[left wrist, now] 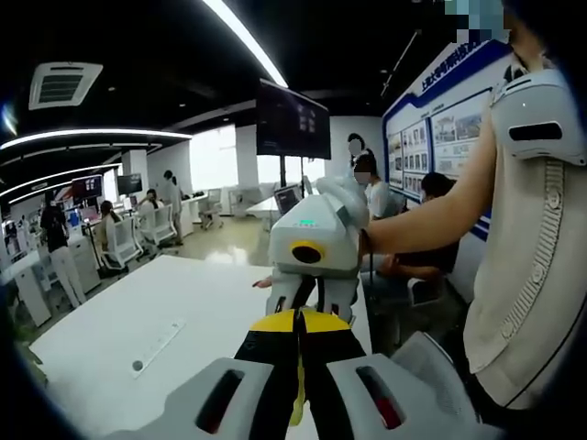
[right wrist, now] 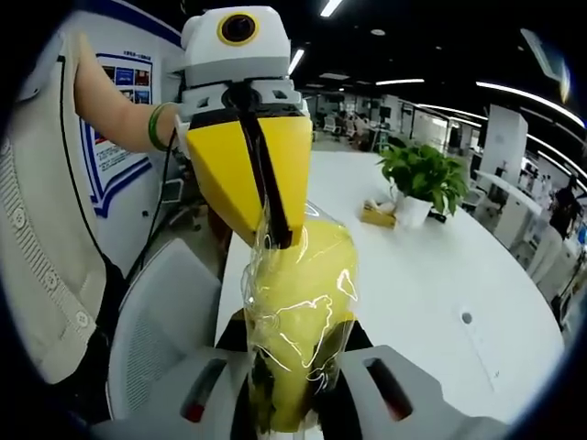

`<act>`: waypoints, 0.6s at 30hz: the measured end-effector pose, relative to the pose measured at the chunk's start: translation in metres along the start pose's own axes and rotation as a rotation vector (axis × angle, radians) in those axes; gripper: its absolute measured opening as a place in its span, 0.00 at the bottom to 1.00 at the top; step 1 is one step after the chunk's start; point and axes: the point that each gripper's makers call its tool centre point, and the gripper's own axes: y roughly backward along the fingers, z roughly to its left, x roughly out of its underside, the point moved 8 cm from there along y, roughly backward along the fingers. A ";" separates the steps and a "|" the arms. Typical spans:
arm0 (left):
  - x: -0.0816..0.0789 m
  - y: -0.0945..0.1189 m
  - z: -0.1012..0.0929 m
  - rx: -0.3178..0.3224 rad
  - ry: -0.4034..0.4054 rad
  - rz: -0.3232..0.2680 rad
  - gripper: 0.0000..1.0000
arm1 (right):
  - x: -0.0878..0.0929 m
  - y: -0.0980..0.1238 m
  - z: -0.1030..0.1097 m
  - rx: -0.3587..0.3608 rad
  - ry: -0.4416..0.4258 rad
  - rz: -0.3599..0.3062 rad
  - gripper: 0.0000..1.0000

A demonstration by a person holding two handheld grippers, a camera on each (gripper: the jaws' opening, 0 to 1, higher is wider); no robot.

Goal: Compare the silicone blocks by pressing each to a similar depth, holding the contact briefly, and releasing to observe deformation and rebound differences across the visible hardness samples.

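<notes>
Potted plant beyond wrapped yellow block

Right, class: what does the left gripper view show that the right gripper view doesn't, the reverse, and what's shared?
Left gripper view: a hanging monitor and seated people. Right gripper view: a potted plant and the yellow film-wrapped block, seen broadside. Shared: the white table, the person's pale vest, and the left gripper and right gripper, both shut on the block.

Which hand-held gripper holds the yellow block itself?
The right hand-held gripper: the yellow block sits between its jaws; the left hand-held gripper pinches only its film.
</notes>
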 end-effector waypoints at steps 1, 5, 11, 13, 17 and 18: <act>0.000 0.000 0.000 -0.001 -0.004 0.001 0.00 | 0.000 0.000 0.000 0.000 0.001 0.000 0.07; -0.001 0.000 -0.001 -0.007 -0.010 0.001 0.00 | -0.001 0.000 0.000 -0.005 -0.001 -0.002 0.07; -0.002 0.000 -0.004 -0.013 -0.011 0.009 0.00 | -0.002 -0.001 0.000 -0.008 0.009 -0.001 0.07; -0.002 -0.001 -0.005 -0.016 -0.010 0.011 0.00 | -0.002 -0.001 0.000 -0.011 0.007 0.001 0.07; -0.002 -0.001 -0.005 -0.020 -0.004 0.015 0.00 | -0.002 -0.001 0.001 -0.016 0.010 0.007 0.07; -0.001 0.000 -0.005 -0.021 0.000 0.017 0.00 | -0.002 -0.002 0.001 -0.016 0.013 0.010 0.06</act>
